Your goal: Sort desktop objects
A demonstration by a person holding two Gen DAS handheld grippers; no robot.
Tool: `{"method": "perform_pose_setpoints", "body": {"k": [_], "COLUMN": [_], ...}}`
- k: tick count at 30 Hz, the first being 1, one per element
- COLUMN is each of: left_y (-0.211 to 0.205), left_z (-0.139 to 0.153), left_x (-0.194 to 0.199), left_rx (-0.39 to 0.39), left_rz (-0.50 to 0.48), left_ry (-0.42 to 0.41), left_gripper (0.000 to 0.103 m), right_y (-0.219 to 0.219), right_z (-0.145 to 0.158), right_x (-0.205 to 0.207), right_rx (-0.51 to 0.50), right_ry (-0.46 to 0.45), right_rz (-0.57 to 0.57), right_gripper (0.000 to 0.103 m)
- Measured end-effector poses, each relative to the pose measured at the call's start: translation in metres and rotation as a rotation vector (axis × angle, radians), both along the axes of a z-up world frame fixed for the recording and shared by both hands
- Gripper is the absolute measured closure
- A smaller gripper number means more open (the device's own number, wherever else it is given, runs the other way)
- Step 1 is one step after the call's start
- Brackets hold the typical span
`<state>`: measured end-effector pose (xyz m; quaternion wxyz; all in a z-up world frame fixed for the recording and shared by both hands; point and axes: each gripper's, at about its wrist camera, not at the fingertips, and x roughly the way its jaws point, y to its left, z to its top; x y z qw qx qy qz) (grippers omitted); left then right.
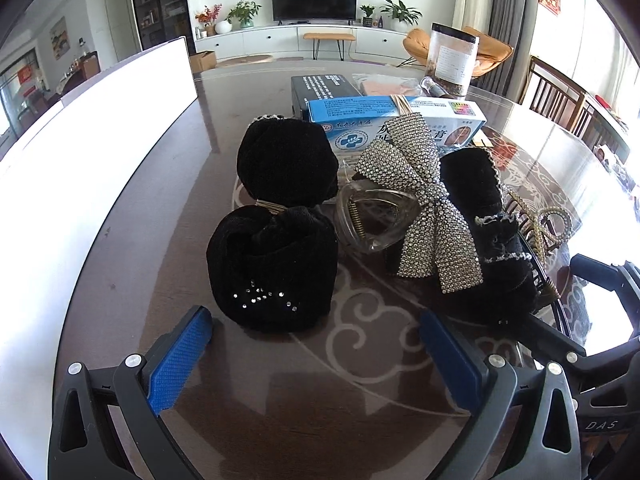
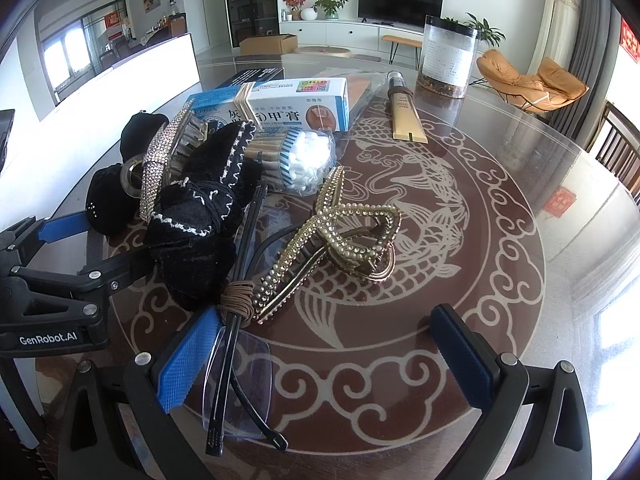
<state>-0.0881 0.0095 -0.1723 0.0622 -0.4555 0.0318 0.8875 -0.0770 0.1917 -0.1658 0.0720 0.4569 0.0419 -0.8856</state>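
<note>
Eyeglasses touch right tongs; left tongs read "GenRobot.AI".

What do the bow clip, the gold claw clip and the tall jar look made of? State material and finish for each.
Bow clip: fabric or plastic base paved with small sparkling rhinestones, probably glass or acrylic.
Gold claw clip: gold-toned metal look, shiny, edged with pale beads; possibly plated plastic.
Tall jar: clear plastic or glass, see-through wall, paper label.

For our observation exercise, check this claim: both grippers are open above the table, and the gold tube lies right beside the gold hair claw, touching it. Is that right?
One detail is wrong. The gold tube lies well apart from the gold hair claw, near the clear jar, as the right wrist view shows. Both grippers, left and right, are open.
</note>
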Motion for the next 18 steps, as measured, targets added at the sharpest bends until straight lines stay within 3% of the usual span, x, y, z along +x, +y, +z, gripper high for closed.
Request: {"method": "perform_pose_setpoints", "body": {"k": [18], "left_y": [0.0001], "left_z": [0.0], "left_x": [0.0], "left_rx": [0.0], "left_rz": [-0.001], "left_ry": [0.0], "left_gripper": [0.0], "right_y": [0.0001], "right_z": [-0.0003], "right_x": [-0.0013], "right_rx": [-0.002], "right_ry": [0.001], "right_rz": [0.0], "right_gripper": [0.0]}}
